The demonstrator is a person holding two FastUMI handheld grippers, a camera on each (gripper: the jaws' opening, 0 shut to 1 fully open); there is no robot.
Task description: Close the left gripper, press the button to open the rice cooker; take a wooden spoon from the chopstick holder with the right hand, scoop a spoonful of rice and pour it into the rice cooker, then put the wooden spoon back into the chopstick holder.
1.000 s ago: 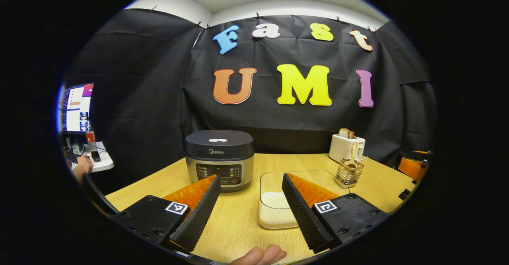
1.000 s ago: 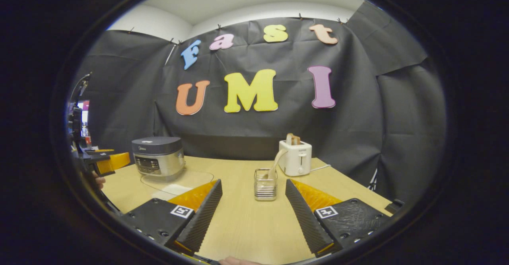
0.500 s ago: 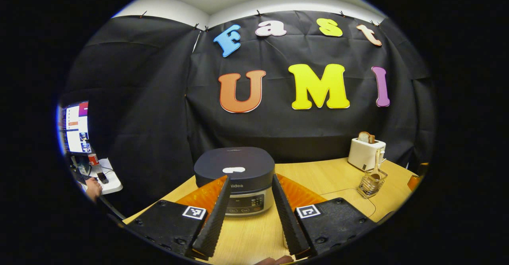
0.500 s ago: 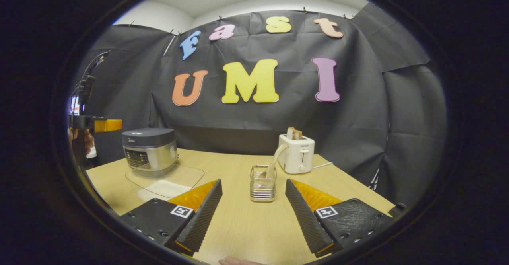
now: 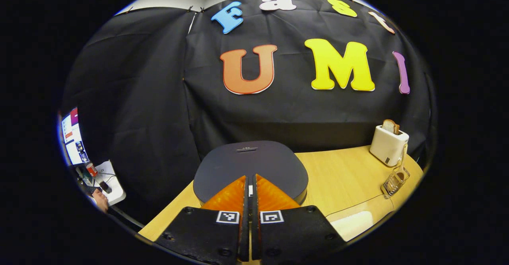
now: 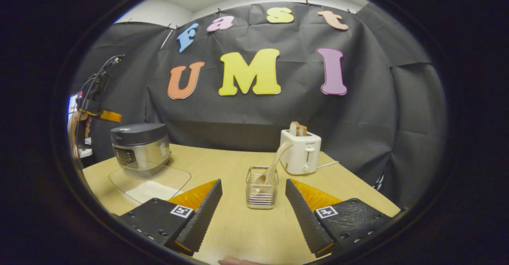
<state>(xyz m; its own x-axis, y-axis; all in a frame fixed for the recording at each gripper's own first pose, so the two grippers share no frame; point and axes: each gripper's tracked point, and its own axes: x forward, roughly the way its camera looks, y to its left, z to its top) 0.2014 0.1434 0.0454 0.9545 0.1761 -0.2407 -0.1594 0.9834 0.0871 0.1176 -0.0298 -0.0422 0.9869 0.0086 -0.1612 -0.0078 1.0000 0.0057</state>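
Left gripper view: the left gripper (image 5: 249, 185) has its fingers pressed together with nothing between them, tips over the dark lid of the rice cooker (image 5: 250, 165), whose lid is down. Right gripper view: the right gripper (image 6: 253, 195) is spread wide and empty above the table (image 6: 246, 233). Just beyond its tips stands the chopstick holder (image 6: 261, 195), the wooden spoon (image 6: 274, 165) leaning inside. Off left, the clear tray of rice (image 6: 149, 183) sits before the cooker. Farther back, the toaster (image 6: 300, 156).

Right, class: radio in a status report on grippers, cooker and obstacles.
Left gripper shut above dark-lidded rice cooker, lid closed. Right gripper open, facing wire holder. Nothing between.
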